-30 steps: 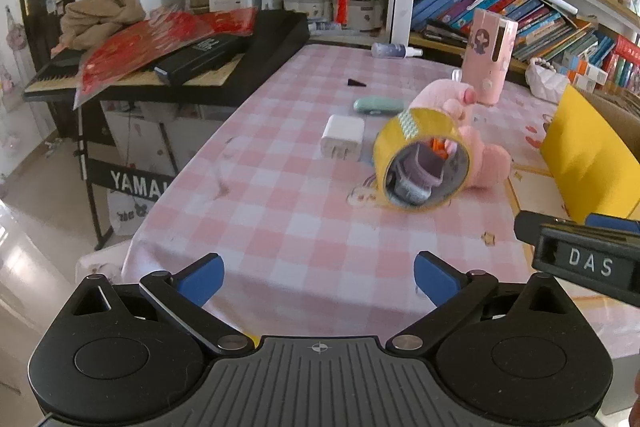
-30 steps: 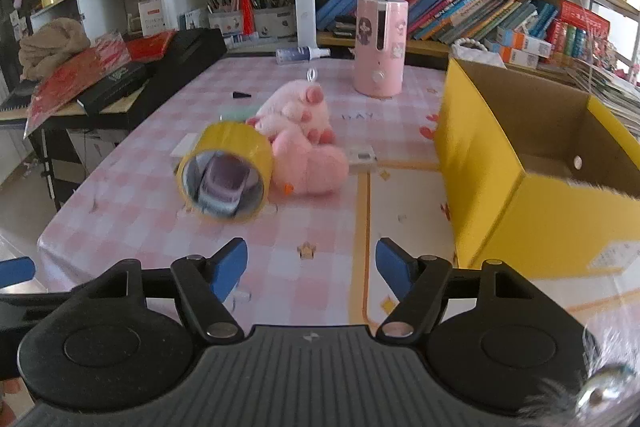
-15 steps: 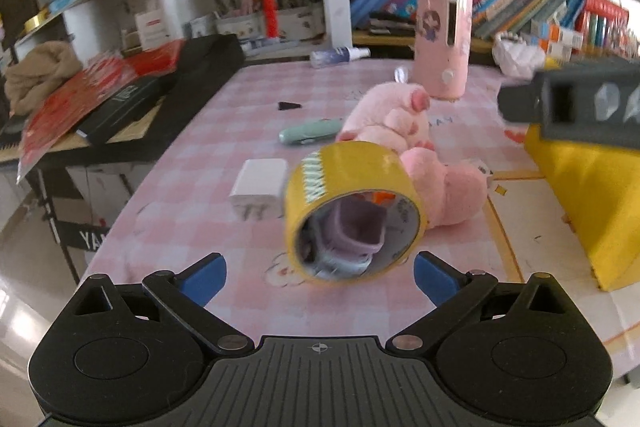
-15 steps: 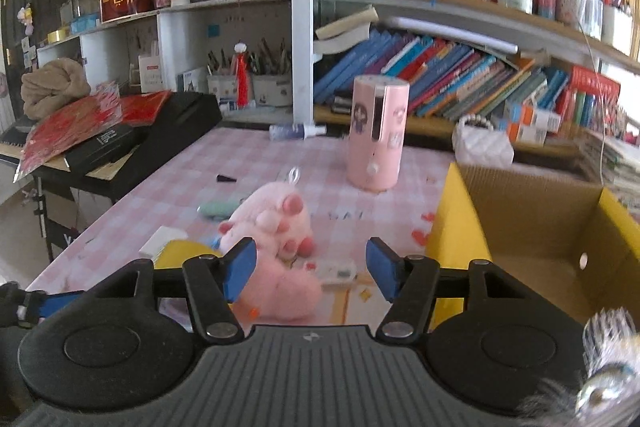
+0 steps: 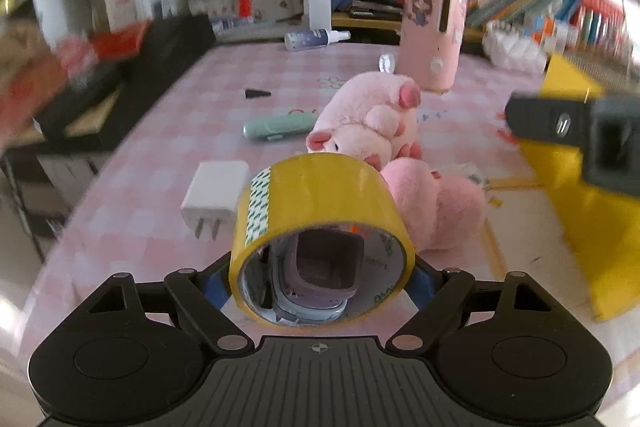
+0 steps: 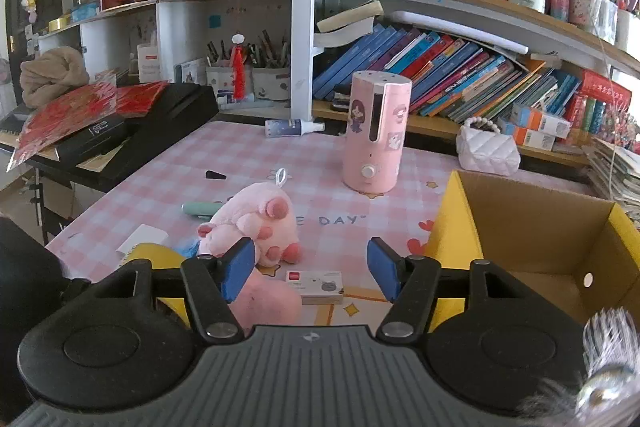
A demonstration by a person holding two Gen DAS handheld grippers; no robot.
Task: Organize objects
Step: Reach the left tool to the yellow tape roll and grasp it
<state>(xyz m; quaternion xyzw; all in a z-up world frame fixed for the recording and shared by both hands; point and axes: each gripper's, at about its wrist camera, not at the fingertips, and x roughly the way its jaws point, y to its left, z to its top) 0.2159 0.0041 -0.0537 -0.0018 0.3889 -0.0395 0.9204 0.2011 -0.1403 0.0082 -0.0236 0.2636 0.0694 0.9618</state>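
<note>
In the left wrist view, the yellow tape roll (image 5: 320, 227), which one second ago lay in the middle of the frame far from the fingers, now fills the lower centre, and it sits between the two blue pads of the left gripper (image 5: 318, 285). The jaws are closing around the roll. The pads are mostly hidden behind it, so I cannot tell if they already press on it. A small purple object (image 5: 320, 275) is visible inside the roll. Behind it, in the centre, lies the pink plush toy (image 5: 384, 147), and the white charger (image 5: 214, 197) is to the left of the roll. The yellow box (image 5: 592, 227) is at the right edge.

In the right wrist view, the right gripper (image 6: 311, 269) is in the lower centre. Its jaws stand narrow, with nothing between them. It hovers above the table (image 6: 248, 155), near the plush toy and a small flat card box (image 6: 318, 285). The open yellow box takes the right side of the frame, and only cardboard shows inside it.

I judge that the step in hand is to take the tape roll. The next move calls for a firm closing on its sides, then a lift and a carry to the right, to the box, without dropping the purple object.
</note>
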